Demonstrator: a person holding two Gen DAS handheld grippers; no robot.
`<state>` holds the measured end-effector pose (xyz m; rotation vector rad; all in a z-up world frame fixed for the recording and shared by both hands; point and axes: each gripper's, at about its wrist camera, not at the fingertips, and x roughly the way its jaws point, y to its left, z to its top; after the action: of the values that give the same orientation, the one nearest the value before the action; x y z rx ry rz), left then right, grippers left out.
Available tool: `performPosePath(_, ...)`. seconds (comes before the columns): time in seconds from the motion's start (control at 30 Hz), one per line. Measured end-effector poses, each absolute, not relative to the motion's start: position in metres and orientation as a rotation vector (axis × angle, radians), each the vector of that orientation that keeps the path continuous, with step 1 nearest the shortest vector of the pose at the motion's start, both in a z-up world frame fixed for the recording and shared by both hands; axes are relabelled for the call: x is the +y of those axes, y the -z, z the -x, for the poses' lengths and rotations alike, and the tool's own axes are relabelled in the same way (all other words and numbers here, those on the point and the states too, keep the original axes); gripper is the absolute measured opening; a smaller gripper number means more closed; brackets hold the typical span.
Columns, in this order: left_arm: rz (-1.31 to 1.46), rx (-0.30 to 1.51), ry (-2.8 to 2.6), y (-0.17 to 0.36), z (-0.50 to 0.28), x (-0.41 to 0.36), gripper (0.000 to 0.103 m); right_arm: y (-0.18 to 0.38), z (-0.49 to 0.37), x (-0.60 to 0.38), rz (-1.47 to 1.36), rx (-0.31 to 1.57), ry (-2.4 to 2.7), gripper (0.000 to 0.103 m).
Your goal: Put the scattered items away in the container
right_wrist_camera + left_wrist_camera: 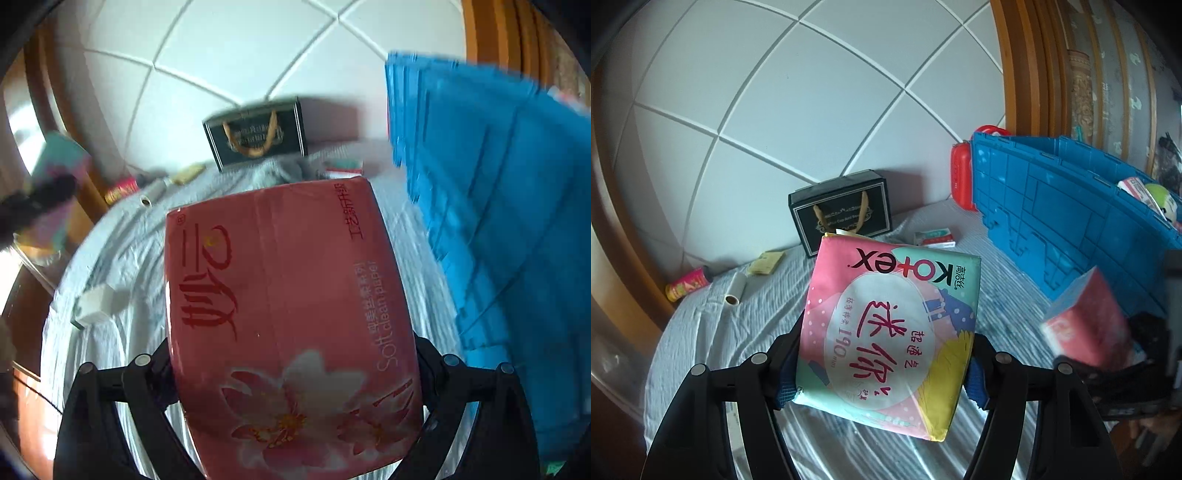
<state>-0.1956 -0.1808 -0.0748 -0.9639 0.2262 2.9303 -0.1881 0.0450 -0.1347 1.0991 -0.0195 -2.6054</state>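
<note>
My left gripper (882,373) is shut on a pink and green Kotex pad pack (886,332) and holds it above the bed. My right gripper (295,373) is shut on a red tissue pack (291,325), also lifted off the bed; that pack shows blurred at the right of the left wrist view (1086,325). The blue plastic crate (1071,214) stands on the right of the bed, with a few items inside, and shows in the right wrist view (498,206). The Kotex pack appears blurred at far left in the right wrist view (55,192).
On the grey striped bedsheet (738,332) lie a black gift bag (842,210), a small red-green box (934,238), a yellow packet (766,263), a white roll (735,293), a red can (687,284). A red case (962,177) leans by the crate. A white box (98,302) lies left.
</note>
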Motion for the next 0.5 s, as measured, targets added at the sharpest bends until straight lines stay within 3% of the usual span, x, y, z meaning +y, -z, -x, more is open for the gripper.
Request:
performPosePath(0.23, 0.811, 0.279, -2.881, 0.046, 0.188, -0.165, 0.069, 0.002, 0.107, 0.066, -0.646, -0.054, 2.861, 0.095)
performPosePath(0.5, 0.687, 0.337, -2.84, 0.018, 0.18, -0.11, 0.069, -0.051, 0.077, 0.1, -0.449, -0.091, 3.007, 0.095)
